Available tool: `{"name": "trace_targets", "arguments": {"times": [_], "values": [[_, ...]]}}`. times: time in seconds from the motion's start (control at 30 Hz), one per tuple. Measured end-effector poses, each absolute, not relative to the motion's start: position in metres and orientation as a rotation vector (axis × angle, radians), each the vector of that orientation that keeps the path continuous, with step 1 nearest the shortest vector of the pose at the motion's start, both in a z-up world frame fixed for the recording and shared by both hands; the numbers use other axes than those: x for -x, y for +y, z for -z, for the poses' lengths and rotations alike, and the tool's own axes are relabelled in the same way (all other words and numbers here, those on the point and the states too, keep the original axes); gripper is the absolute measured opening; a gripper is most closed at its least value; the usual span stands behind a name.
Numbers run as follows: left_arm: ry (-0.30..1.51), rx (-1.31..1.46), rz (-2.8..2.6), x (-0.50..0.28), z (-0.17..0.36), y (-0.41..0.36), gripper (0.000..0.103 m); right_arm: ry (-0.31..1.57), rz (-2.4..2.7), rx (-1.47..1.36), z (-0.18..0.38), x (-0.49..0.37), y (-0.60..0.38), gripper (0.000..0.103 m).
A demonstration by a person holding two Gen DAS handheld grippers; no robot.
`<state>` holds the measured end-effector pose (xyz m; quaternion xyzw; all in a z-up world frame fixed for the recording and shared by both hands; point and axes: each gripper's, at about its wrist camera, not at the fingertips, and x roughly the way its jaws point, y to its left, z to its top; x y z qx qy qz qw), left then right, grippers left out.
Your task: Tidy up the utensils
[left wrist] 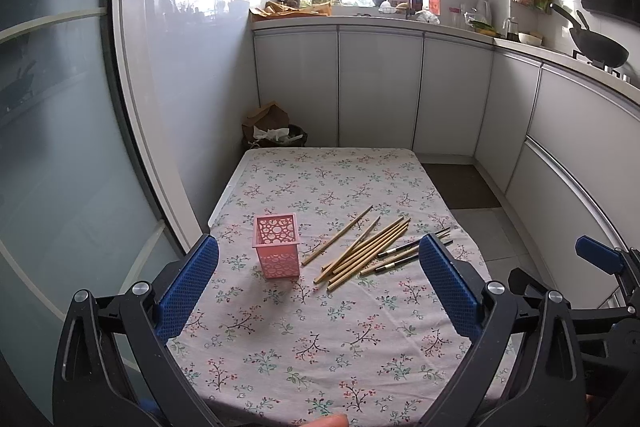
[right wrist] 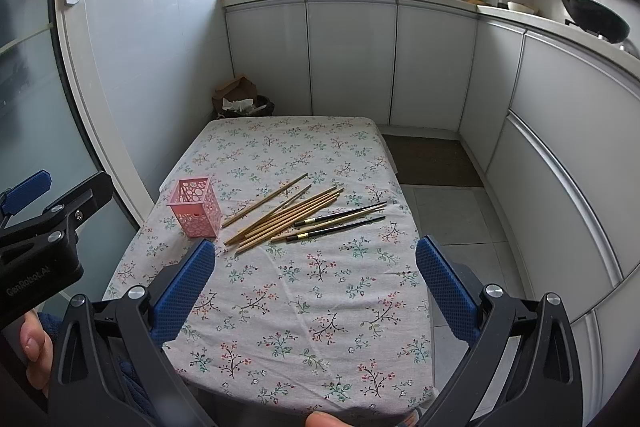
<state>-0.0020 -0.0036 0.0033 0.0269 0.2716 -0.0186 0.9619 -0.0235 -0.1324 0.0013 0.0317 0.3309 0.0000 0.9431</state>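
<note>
A pink perforated holder [left wrist: 277, 250] stands upright on the floral tablecloth [left wrist: 320, 327]; it also shows in the right wrist view [right wrist: 195, 207]. To its right lie several bamboo chopsticks [left wrist: 362, 250] in a loose pile, also seen in the right wrist view [right wrist: 286, 217]. Beside them are dark chopsticks with gold bands [right wrist: 340, 222], partly hidden behind my left finger in the left wrist view [left wrist: 404, 251]. My left gripper [left wrist: 318, 269] is open and empty, held above the table's near half. My right gripper [right wrist: 314, 273] is open and empty, also short of the chopsticks.
The table's right edge drops to a tiled floor [right wrist: 452, 223] with a brown mat [right wrist: 430, 163]. A bin with paper [left wrist: 276, 133] sits past the far edge. White cabinets [left wrist: 380, 87] line the back and right. A glass door [left wrist: 60, 147] stands left.
</note>
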Motion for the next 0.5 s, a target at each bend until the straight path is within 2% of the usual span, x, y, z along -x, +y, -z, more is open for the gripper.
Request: {"name": "trace_targets", "arguments": {"times": [0.5], "values": [[0.552, -0.052, 0.04, 0.0018, -0.004, -0.0035, 0.096, 0.676, 0.0, -0.064, -0.0014, 0.0232, -0.1318, 0.098]]}}
